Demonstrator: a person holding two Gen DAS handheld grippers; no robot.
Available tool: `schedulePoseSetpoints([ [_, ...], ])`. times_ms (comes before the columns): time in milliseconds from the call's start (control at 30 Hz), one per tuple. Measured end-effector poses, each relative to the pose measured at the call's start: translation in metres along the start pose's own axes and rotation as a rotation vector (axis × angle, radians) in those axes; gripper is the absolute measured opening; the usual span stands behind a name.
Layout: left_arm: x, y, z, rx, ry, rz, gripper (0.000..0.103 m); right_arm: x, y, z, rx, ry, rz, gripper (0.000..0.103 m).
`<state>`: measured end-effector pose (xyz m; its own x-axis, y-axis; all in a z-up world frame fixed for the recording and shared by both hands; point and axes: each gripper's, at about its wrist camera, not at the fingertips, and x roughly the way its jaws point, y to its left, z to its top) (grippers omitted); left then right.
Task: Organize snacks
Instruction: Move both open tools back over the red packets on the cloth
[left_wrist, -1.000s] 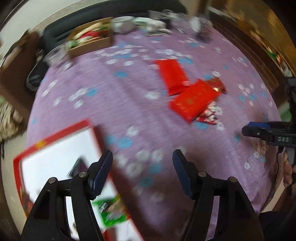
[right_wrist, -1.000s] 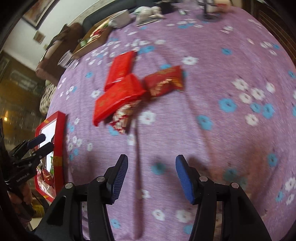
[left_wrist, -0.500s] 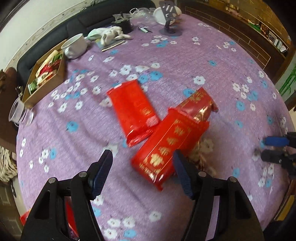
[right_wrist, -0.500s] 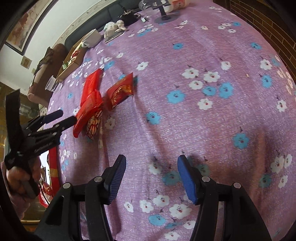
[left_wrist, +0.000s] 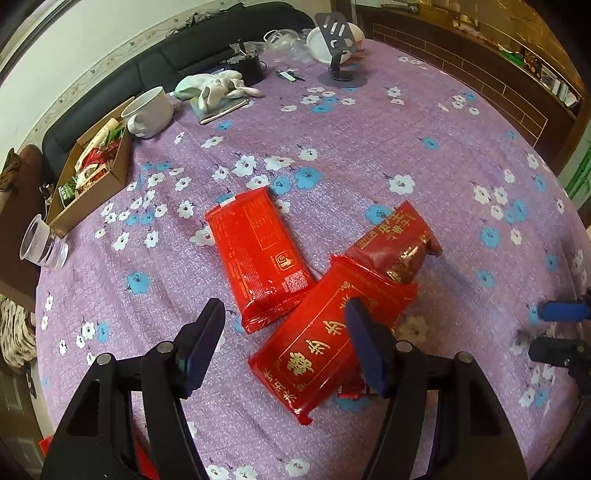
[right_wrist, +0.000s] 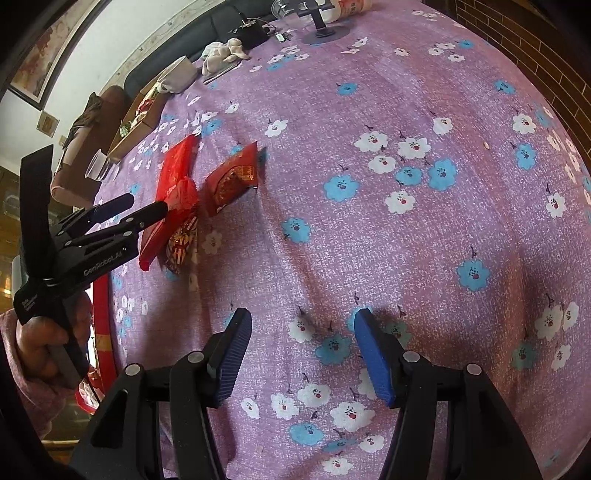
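- We judge the reach-to-pick step: our left gripper (left_wrist: 286, 341), fingers spread wide and holding nothing, hovers over the glossy red gold-lettered snack packet (left_wrist: 325, 347) lying on the purple floral-clothed table (left_wrist: 424, 140).
- Next move: straddle its narrow width, then close.
- Two red packets touch it at 12 o'clock.
- Our right gripper (right_wrist: 303, 354) idles released at 3 o'clock over bare cloth.

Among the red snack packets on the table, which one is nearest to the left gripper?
The packet with large gold characters: it lies partly between the open fingers of the left gripper. The plain red packet with the QR code and the dark red packet lie farther off.
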<state>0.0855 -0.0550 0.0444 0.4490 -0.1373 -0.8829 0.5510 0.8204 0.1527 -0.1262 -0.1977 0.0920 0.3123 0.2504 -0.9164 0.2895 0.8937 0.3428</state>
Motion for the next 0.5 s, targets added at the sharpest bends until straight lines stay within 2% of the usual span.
schedulePoseSetpoints([
  [300,0.01,-0.005,-0.001,0.01,0.021,0.0,0.067,0.0,0.003,-0.001,-0.005,0.002,-0.007,0.06],
  [333,0.014,-0.005,-0.002,0.009,0.026,-0.008,0.069,0.0,0.003,-0.001,-0.004,0.001,-0.007,0.06],
  [400,0.017,-0.002,-0.003,-0.006,0.016,-0.026,0.084,0.001,0.003,-0.001,-0.003,0.003,-0.008,0.06],
  [500,0.021,0.007,-0.006,-0.076,0.019,-0.105,0.084,0.0,0.002,-0.002,-0.003,0.002,-0.009,0.06],
])
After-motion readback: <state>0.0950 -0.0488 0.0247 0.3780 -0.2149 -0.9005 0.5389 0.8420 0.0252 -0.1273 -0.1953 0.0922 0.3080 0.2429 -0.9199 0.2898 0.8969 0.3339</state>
